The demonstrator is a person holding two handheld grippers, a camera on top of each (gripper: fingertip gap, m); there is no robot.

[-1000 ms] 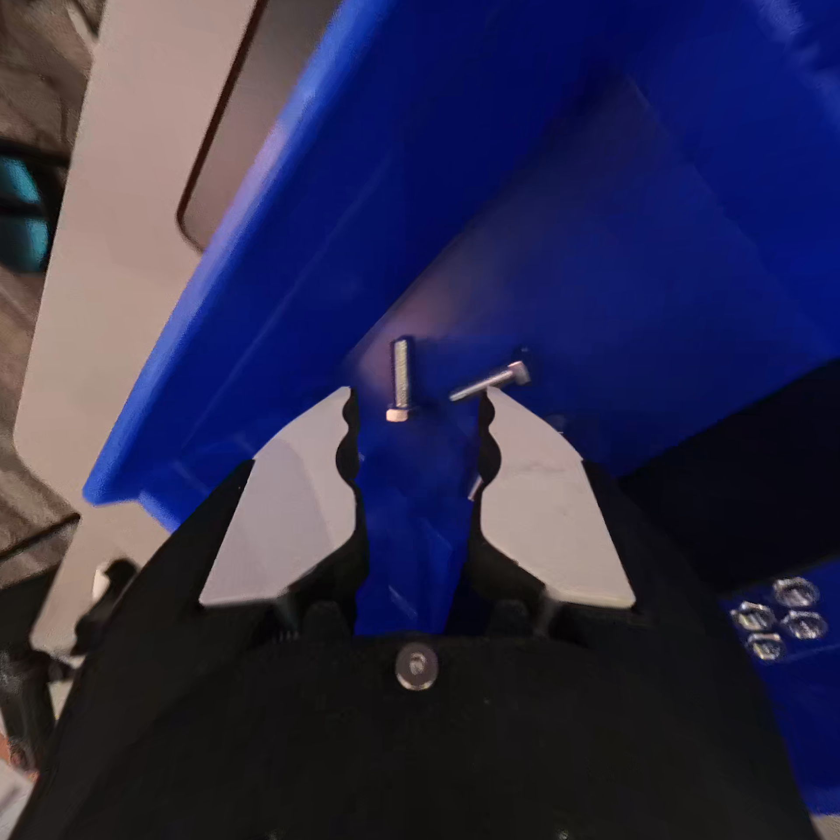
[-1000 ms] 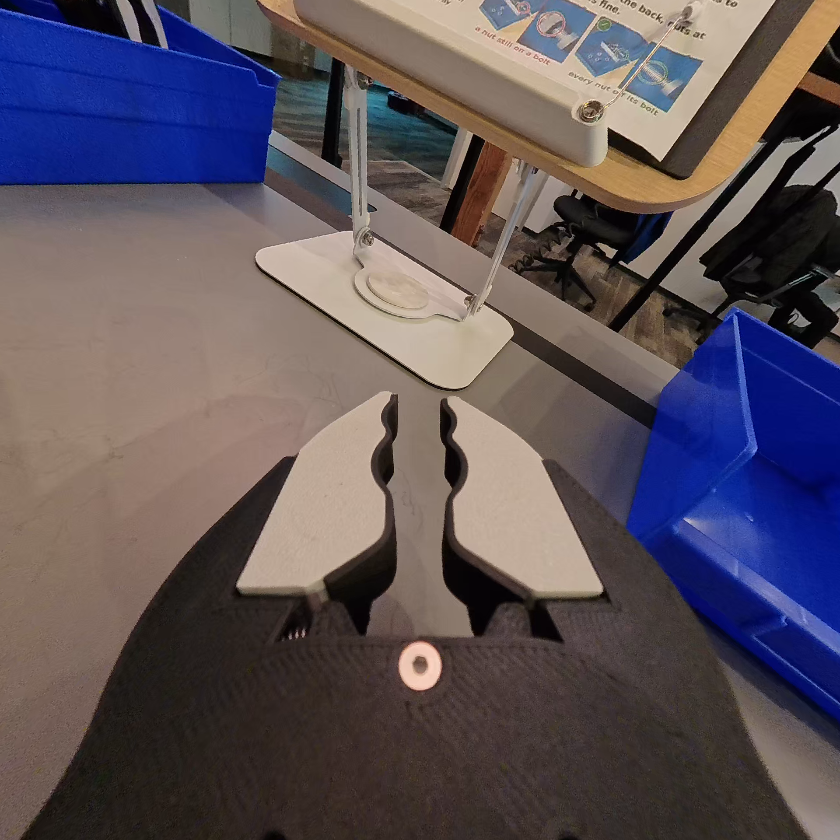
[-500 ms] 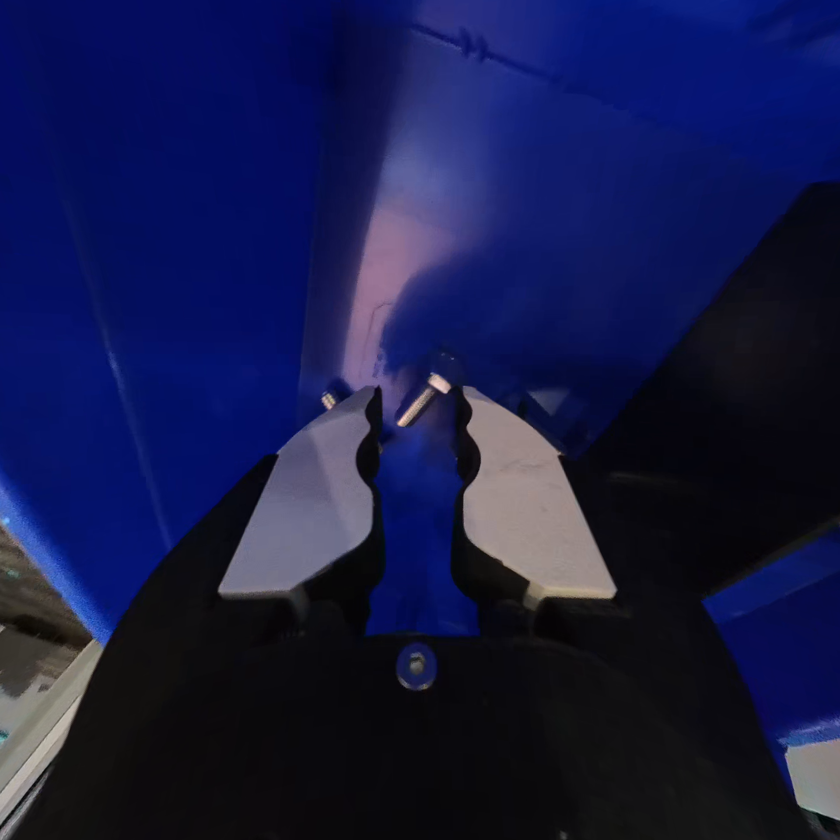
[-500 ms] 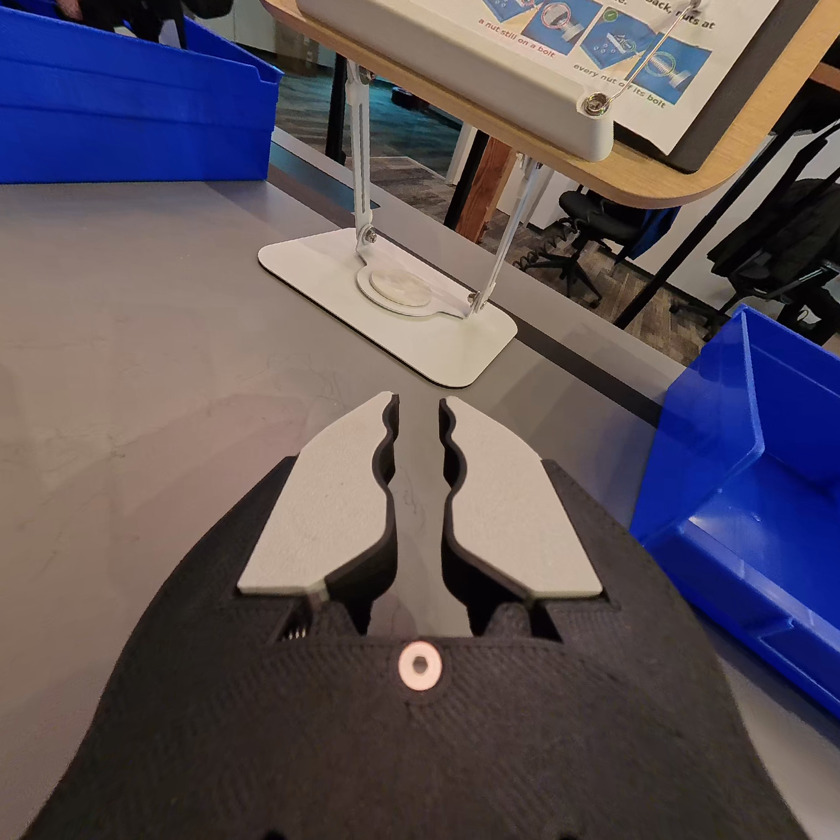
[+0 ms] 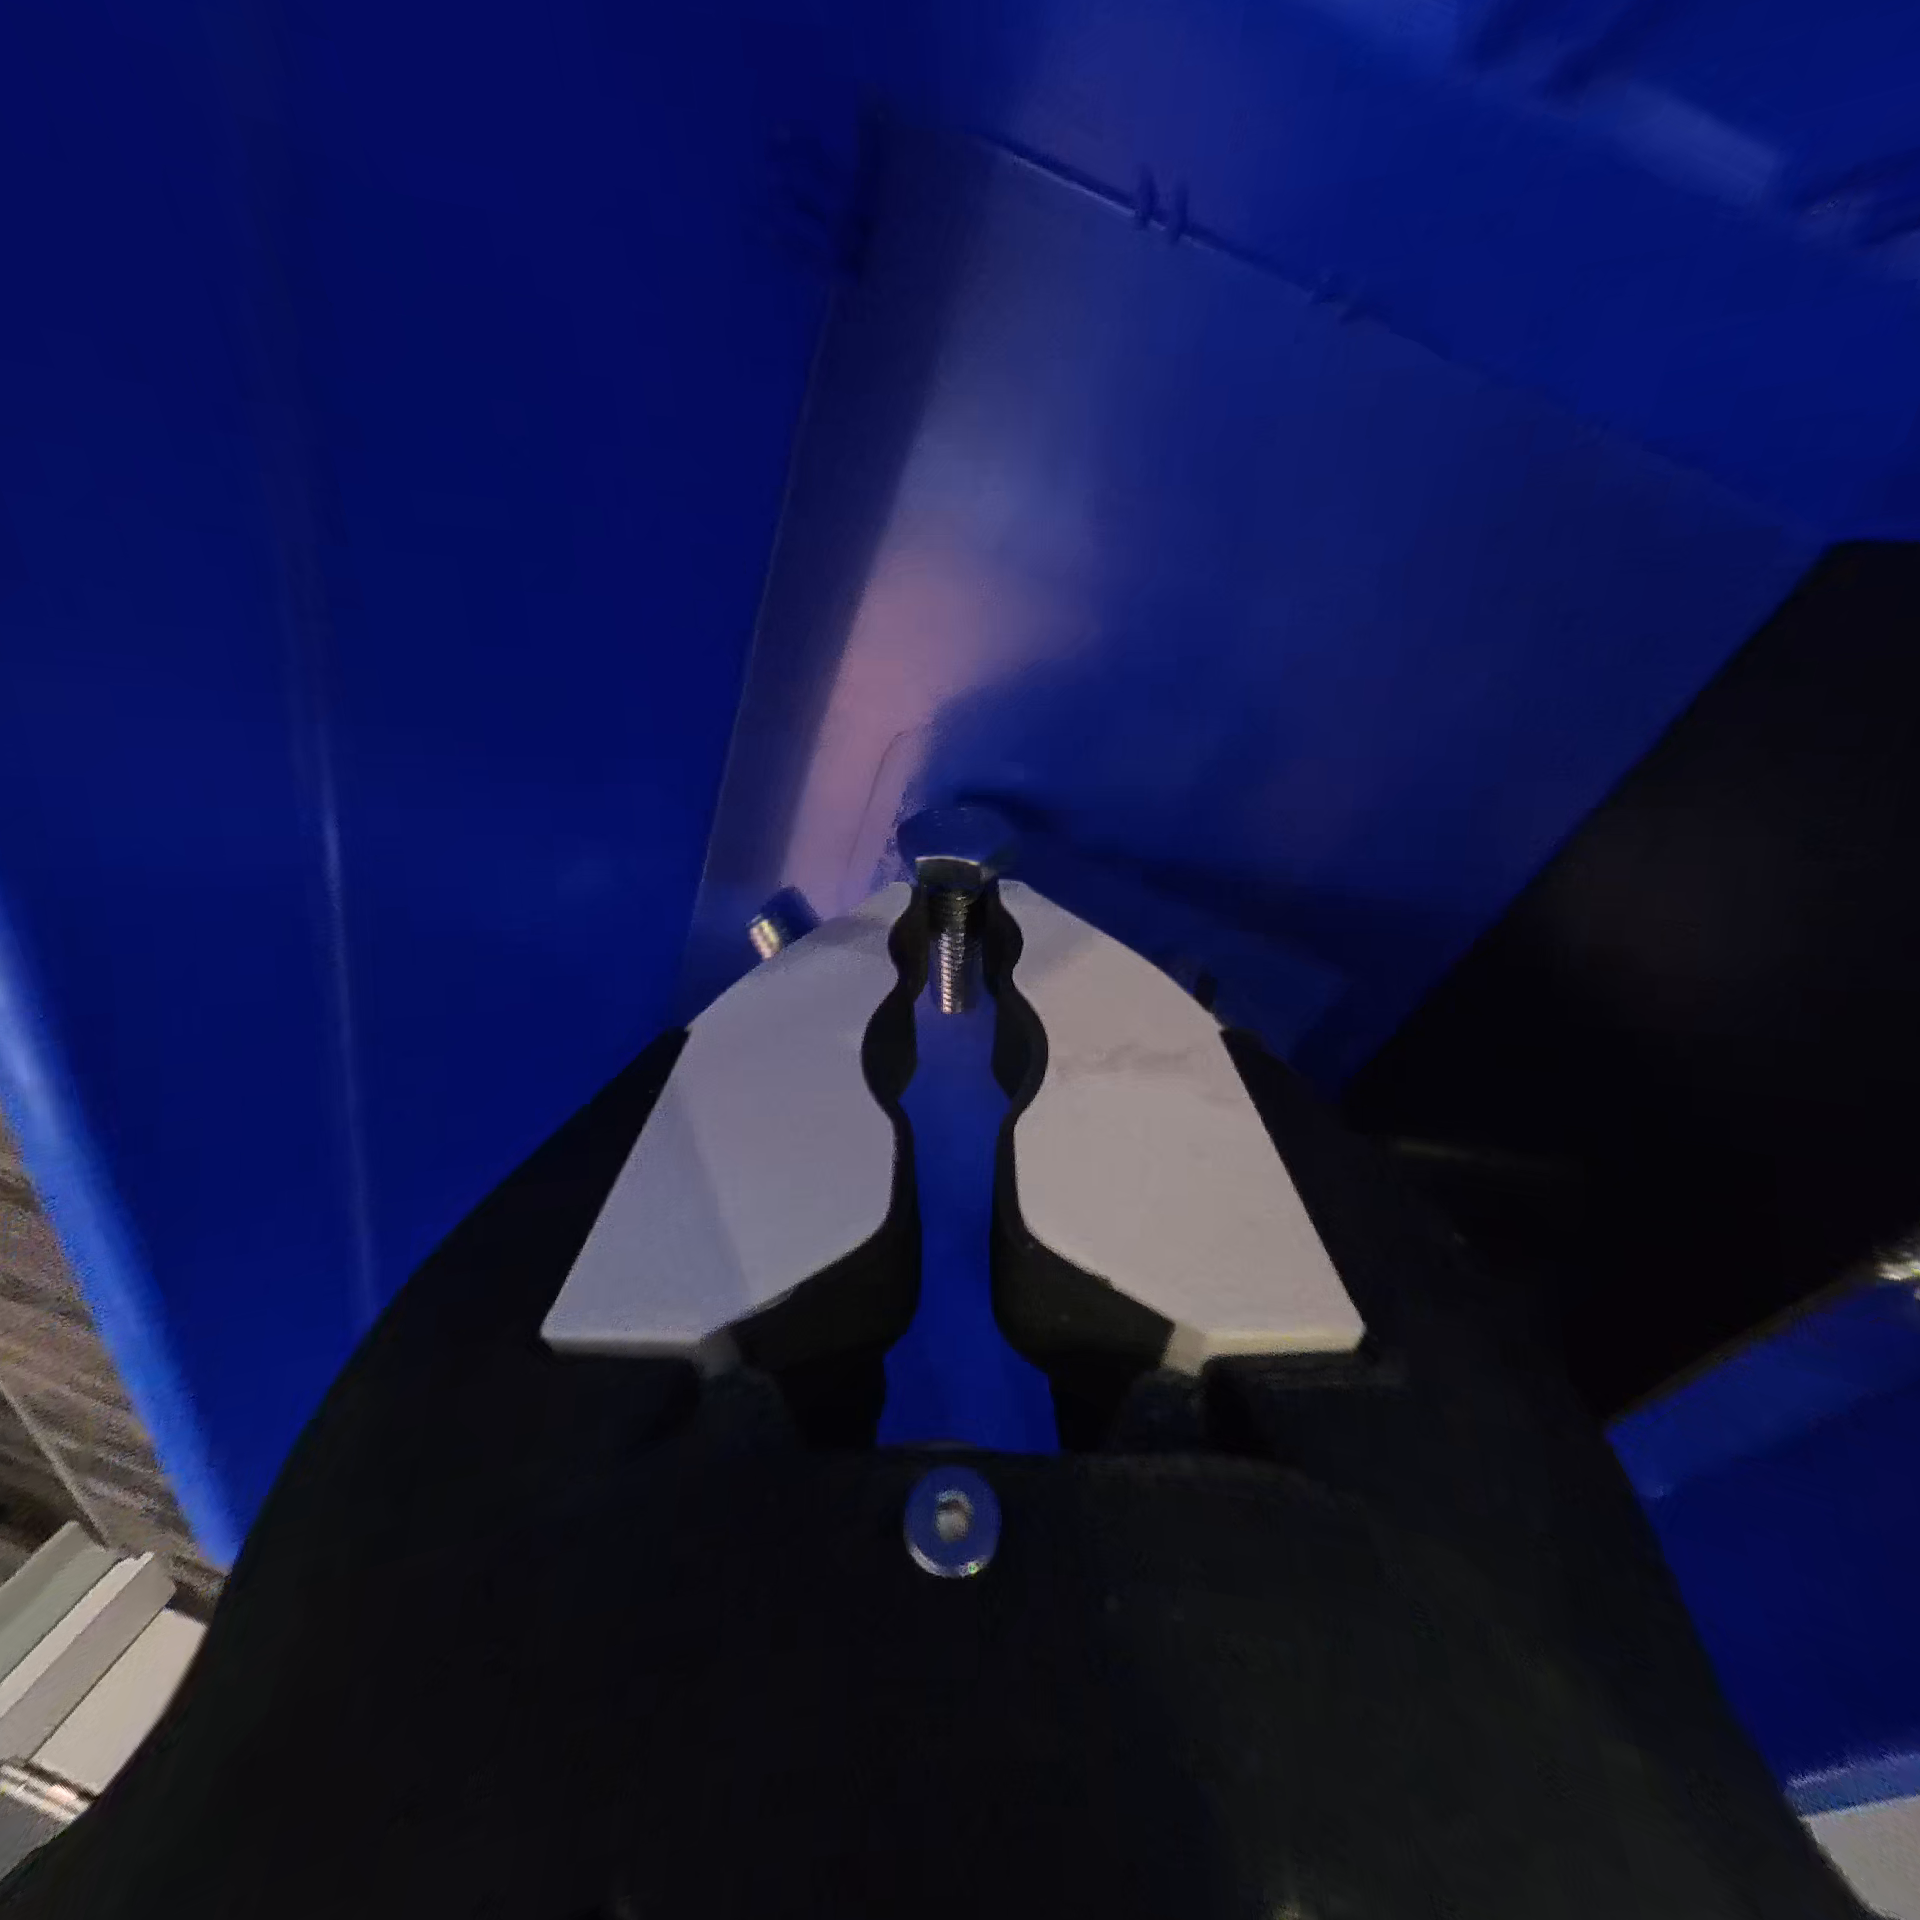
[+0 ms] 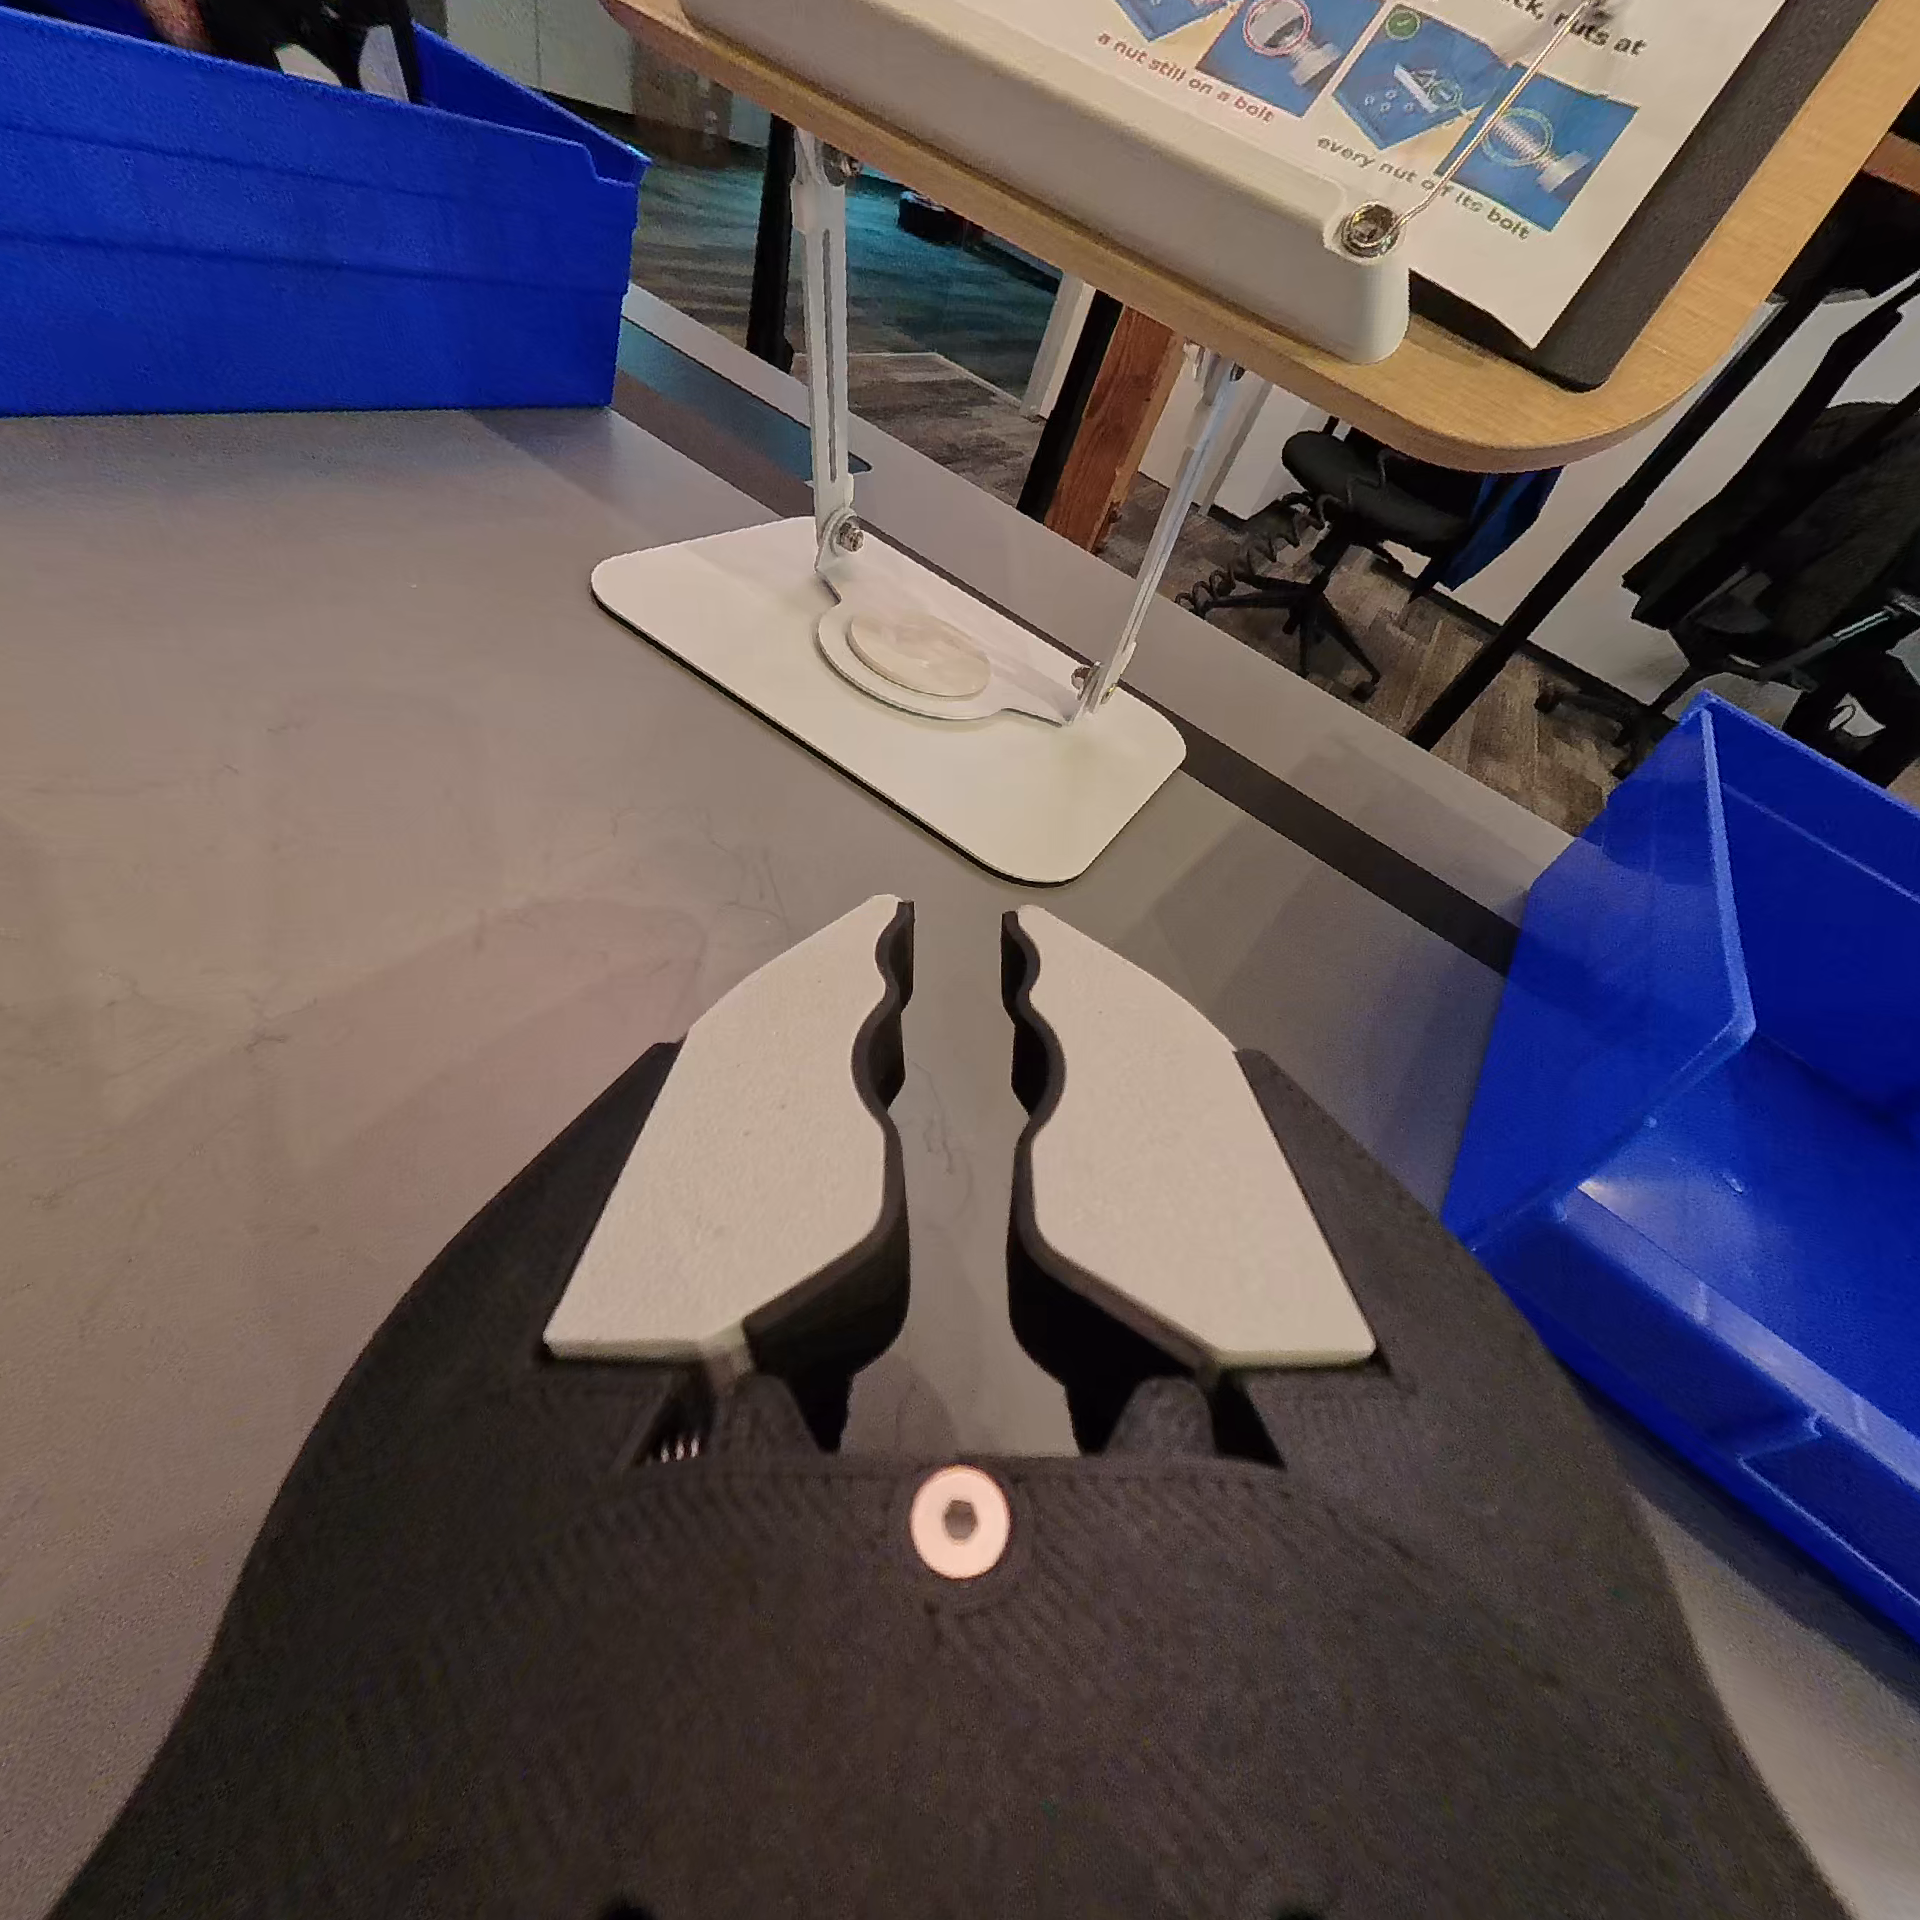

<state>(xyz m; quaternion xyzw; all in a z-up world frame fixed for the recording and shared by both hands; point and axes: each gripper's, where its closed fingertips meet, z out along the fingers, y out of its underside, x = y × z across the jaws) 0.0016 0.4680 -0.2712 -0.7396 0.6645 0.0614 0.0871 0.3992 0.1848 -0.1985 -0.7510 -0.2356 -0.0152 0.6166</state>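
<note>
In the left wrist view my left gripper (image 5: 953,904) is deep inside a blue bin (image 5: 416,623), down at its floor. Its fingertips are closed on the threaded shank of a small silver bolt (image 5: 952,951), whose hex head sticks out just past the tips. A second bolt (image 5: 769,928) lies close to the left of the left finger, partly hidden by it. In the right wrist view my right gripper (image 6: 956,920) hovers over the grey table (image 6: 312,831), with its fingers a narrow gap apart and nothing between them.
A white stand base (image 6: 904,717) sits on the table just beyond the right gripper and carries a tilted board with a printed sheet (image 6: 1351,104). One blue bin (image 6: 1714,1143) stands at the right and another (image 6: 291,239) at the far left. Office chairs stand beyond the table edge.
The left gripper went down into the blue bin and its fingers closed on one of the two bolts. The right gripper barely moved.
</note>
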